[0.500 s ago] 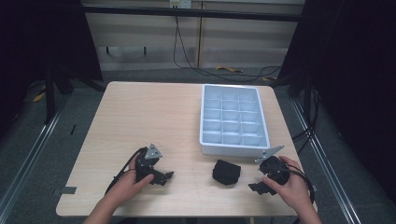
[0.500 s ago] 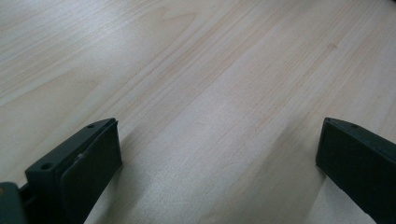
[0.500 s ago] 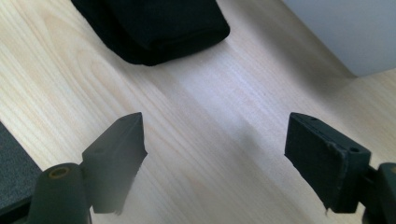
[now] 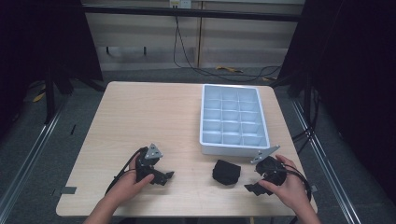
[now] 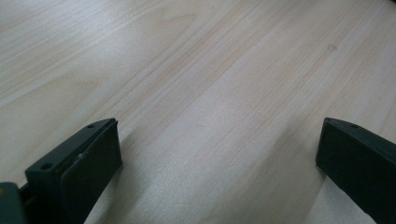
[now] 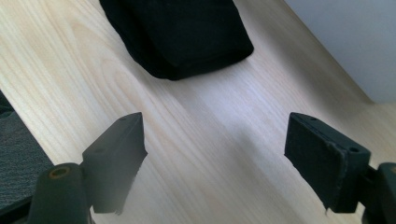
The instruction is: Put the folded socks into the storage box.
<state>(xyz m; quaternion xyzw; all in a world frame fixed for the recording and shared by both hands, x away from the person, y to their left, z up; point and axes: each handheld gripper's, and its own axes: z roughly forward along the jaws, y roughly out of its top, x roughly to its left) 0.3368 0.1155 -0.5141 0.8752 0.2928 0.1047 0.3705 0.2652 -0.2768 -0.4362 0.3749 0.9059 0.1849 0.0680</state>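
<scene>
1. Pale wooden table (image 4: 154,116), grey divided tray (image 4: 233,119) at its far right.
2. Black folded cloth (image 4: 226,171) just in front of the tray, near the right gripper (image 4: 256,186); likely soft, light, best pinched at a thick fold.
3. Left gripper (image 4: 164,177) well apart from it; both grippers' jaws spread wide, nothing between.

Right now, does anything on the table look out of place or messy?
Nothing stands out. The compartment tray sits square and looks empty, the folded black cloth lies flat in front of it, and both grippers rest on the table.
</scene>
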